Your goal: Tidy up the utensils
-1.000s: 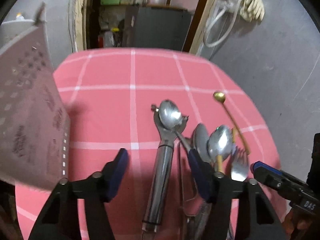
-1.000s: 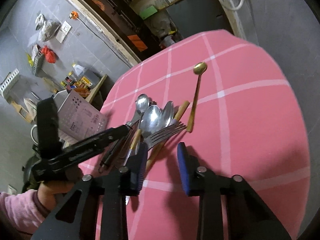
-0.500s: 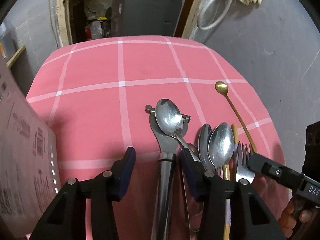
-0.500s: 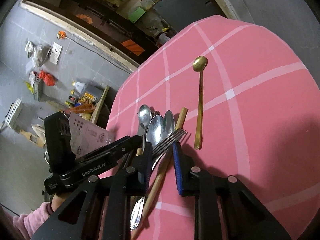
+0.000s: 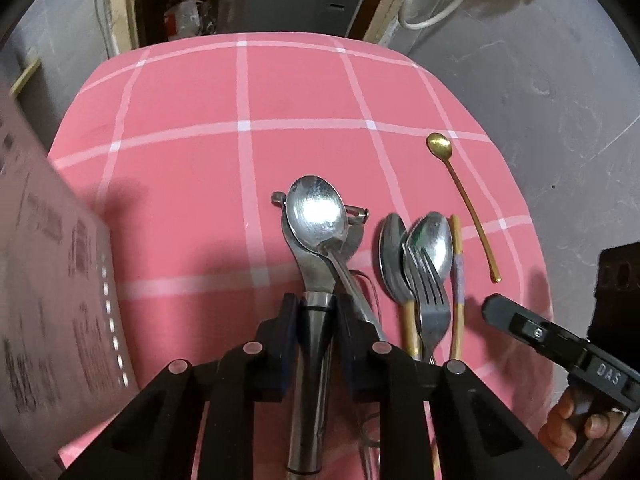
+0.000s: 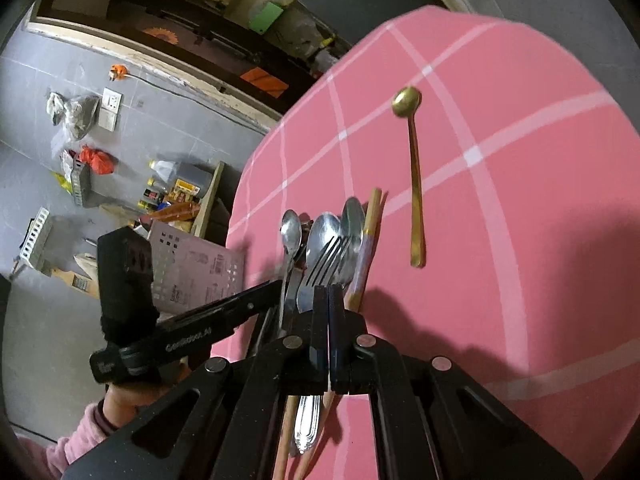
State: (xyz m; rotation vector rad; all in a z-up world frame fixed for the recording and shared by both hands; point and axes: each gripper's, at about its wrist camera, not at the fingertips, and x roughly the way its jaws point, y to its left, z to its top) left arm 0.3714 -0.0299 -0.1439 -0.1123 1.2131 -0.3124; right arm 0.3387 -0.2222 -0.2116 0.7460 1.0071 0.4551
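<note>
Left gripper [image 5: 315, 312] just closed on the peeler [image 5: 310, 344], right gripper [image 6: 329, 300] pinched the fork [image 6: 320, 268] near the table's [image 5: 180, 120] front edge; lift straight, spoon [image 5: 320, 220] may slide.

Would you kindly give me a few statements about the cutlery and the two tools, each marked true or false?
1. The left tool is clamped on the steel peeler. True; its jaws have just been closing, with the peeler's handle between them.
2. The gold spoon lies in the pile with the other cutlery. False: it lies alone, to the right of the wooden chopstick.
3. A large steel spoon rests on the peeler's head. True.
4. The right tool has its jaws wide open. False: they are shut together.
5. The tablecloth is plain blue. False: it is pink with white grid lines.
</note>
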